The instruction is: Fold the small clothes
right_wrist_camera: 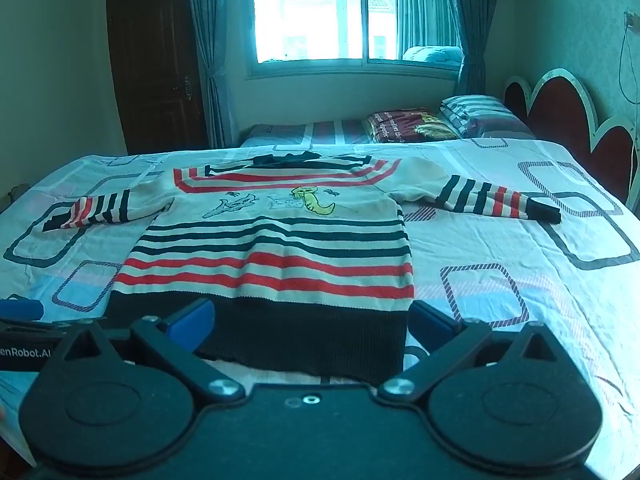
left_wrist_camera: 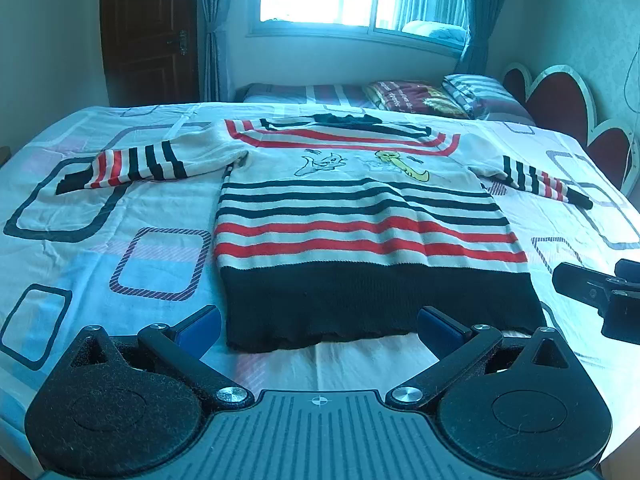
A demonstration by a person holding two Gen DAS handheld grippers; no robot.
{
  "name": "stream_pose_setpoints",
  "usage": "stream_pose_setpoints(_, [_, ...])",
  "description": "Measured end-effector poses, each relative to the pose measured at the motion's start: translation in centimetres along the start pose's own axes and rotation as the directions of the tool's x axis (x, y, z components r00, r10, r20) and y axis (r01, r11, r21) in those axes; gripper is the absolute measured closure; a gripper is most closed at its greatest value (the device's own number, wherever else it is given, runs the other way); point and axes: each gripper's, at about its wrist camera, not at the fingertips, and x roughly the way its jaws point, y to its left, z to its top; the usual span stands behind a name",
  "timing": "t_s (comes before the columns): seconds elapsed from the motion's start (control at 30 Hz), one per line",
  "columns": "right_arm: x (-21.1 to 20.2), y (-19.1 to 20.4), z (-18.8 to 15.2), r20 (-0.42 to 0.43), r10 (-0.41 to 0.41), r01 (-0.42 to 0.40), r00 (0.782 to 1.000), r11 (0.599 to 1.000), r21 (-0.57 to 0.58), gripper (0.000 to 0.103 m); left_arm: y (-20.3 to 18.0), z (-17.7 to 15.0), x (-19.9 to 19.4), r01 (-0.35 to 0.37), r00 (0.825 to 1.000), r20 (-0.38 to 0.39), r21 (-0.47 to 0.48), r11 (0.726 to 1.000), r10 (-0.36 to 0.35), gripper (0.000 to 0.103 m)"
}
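1. Striped sweater [left_wrist_camera: 360, 216] lies flat, front up, on the bed [left_wrist_camera: 100, 240], both sleeves spread out to the sides, black hem [left_wrist_camera: 380, 304] nearest the cameras. No fold made yet, by the look of it.
2. Left hand-held gripper [left_wrist_camera: 318, 326]: fingers spread wide, nothing between them, poised just short of the hem. Right hand-held gripper [right_wrist_camera: 310, 322]: likewise released and empty, over the hem's right part.
3. Risk: knit is thick and loose. A pinch at the hem could catch only the top layer, so front and back would separate on lifting and the fold would come out skewed.
4. Risk: the patterned sheet under the sweater is soft and wrinkled; a pad pressed too deep may grab the sheet along with the knit.
5. Risk: both grippers sit close together at the hem; in the left wrist view the other tool shows at the right edge. Crossing paths could make them collide.
6. Risk: sleeves [right_wrist_camera: 496, 200] may drag and bunch if the body is moved first.
7. Hard to read: collar [left_wrist_camera: 344, 119] is a dark lump at the far edge, shape unclear. Gripper bodies cover the near bed edge. The person's hands are out of view.
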Motion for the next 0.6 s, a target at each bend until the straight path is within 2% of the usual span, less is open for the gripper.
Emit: stream_pose_setpoints(0.6, [0.2,0.21,0.02,-0.004,0.005,-0.005,1.0,1.0,0.003,0.001,0.15,0.21,0.16,-0.009,1.0,0.0,0.008,1.0,0.009,0.0])
